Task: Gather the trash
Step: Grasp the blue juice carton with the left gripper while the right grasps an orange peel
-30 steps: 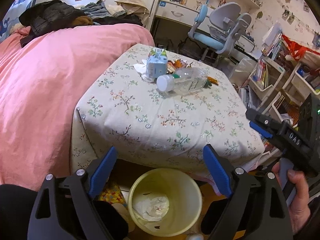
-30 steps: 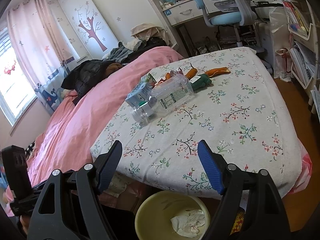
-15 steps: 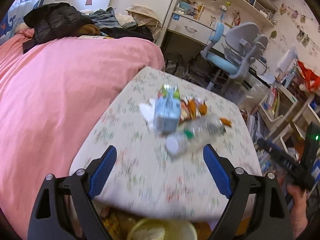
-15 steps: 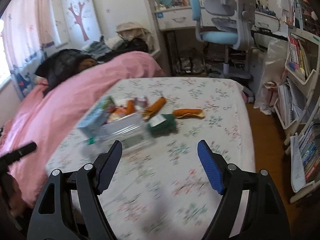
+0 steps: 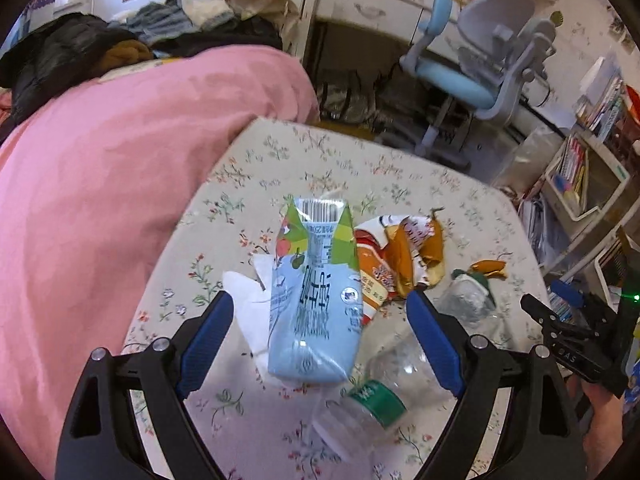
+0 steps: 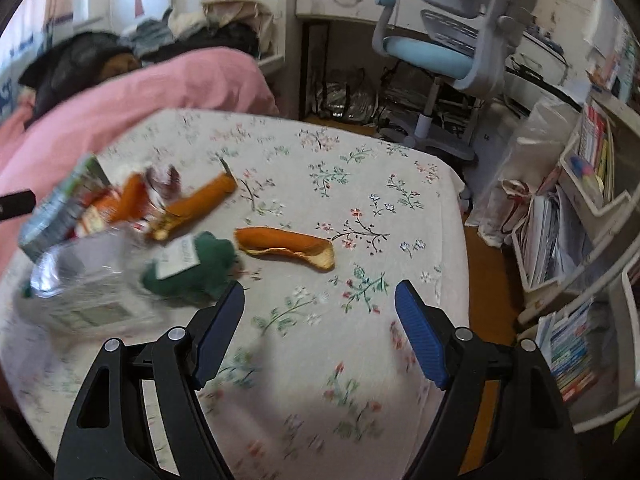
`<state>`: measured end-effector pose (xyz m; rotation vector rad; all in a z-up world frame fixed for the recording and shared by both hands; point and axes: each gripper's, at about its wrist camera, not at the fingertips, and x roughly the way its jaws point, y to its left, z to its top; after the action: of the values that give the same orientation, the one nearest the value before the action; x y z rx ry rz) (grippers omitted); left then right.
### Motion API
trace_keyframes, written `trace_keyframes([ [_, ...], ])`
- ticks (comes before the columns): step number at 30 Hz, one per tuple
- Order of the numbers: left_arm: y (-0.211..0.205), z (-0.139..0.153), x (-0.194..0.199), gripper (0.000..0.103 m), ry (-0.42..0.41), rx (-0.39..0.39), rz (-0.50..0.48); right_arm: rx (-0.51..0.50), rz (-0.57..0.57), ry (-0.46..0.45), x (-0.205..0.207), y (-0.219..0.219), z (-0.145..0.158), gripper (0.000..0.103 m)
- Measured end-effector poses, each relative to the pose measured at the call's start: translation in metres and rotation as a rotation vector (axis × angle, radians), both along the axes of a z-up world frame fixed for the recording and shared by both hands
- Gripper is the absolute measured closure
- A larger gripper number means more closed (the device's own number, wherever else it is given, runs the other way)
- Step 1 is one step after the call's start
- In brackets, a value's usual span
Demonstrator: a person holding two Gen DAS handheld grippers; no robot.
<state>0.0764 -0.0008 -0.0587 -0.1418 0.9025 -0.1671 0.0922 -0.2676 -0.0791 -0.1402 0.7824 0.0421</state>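
Observation:
Trash lies on the flowered table (image 5: 360, 168). A light-blue milk carton (image 5: 316, 304) lies between the open jaws of my left gripper (image 5: 320, 336), untouched, on a white tissue (image 5: 248, 304). Beside it are an orange snack wrapper (image 5: 396, 256) and a clear plastic bottle (image 5: 384, 384) with a green label. My right gripper (image 6: 320, 328) is open and empty above the table (image 6: 360, 184), near an orange peel (image 6: 288, 246), a green wrapper (image 6: 196, 268), the bottle (image 6: 84, 284) and the carton (image 6: 60, 208). It also shows in the left wrist view (image 5: 568, 332).
A bed with a pink cover (image 5: 120, 168) borders the table's left side. A blue-grey desk chair (image 6: 440, 52) and a desk stand behind. Shelves with books (image 6: 568, 240) line the right. The bin is out of view.
Both grippers have risen from the yellow bin below the table edge and moved forward over the table. The left one now straddles the carton; the right one is closer to the peel.

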Motion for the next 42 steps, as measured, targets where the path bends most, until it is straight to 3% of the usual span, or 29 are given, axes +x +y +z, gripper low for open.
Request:
trace_keyframes([
  [10,0.001,-0.018,0.029,0.019,0.093,0.016,-0.011,-0.172,0.127,0.024,0.046,0.033,-0.029,0.029],
  [14,0.002,-0.023,0.032,0.02,0.103,0.013,-0.016,-0.094,0.156,0.003,0.053,0.03,-0.024,0.029],
  [19,0.009,-0.027,0.035,0.043,0.12,-0.021,-0.023,-0.024,0.193,0.023,0.065,0.029,-0.024,0.039],
  [20,0.01,-0.027,0.034,0.043,0.12,-0.021,-0.023,-0.016,0.203,0.029,0.066,0.03,-0.024,0.041],
  [25,0.011,-0.018,0.031,0.043,0.088,-0.001,-0.045,-0.009,0.248,0.096,0.07,0.038,-0.028,0.072],
  [32,0.014,-0.017,0.032,0.043,0.09,0.017,-0.031,-0.027,0.27,0.186,0.067,0.04,-0.027,0.074],
  [35,0.016,-0.028,0.037,0.043,0.134,0.022,-0.019,-0.015,0.263,0.19,0.063,0.036,-0.027,0.074],
  [37,0.016,-0.032,0.037,0.043,0.141,0.024,-0.021,-0.003,0.252,0.189,0.062,0.034,-0.027,0.08],
  [42,0.013,-0.022,0.03,0.043,0.099,0.019,-0.039,0.084,0.197,0.165,0.061,0.02,-0.017,0.087],
])
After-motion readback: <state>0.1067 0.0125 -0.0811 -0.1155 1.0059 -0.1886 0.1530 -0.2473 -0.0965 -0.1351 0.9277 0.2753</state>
